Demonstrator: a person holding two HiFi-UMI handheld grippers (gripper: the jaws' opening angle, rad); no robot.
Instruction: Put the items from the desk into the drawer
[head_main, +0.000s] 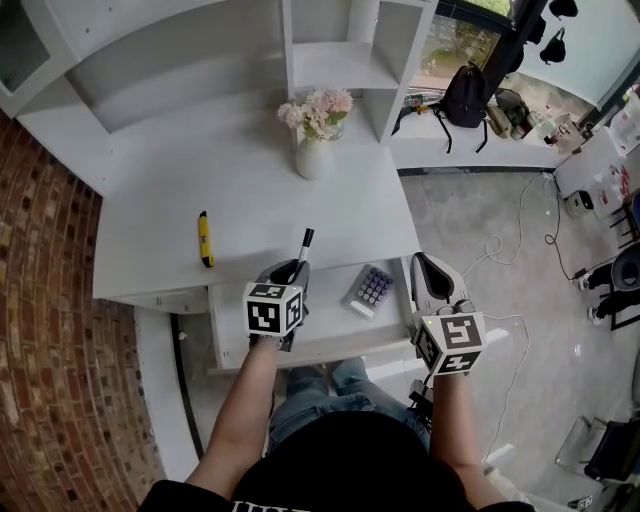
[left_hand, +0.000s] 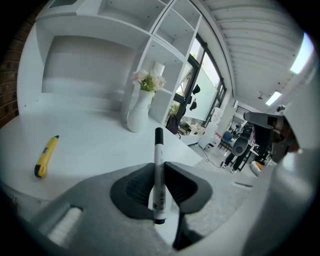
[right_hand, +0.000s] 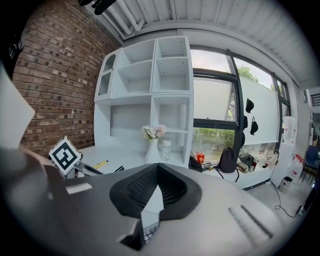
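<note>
left hand-held gripper clamped on marker | right hand-held gripper jaws together, empty | yellow cutter near bench's front edge

A brick wall ran along the left of the white shelves. Daylight came through a big window. The floor was pale grey, the ceiling slatted white.

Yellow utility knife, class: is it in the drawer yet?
No, the yellow utility knife lies on the desk top, outside the open drawer.
</note>
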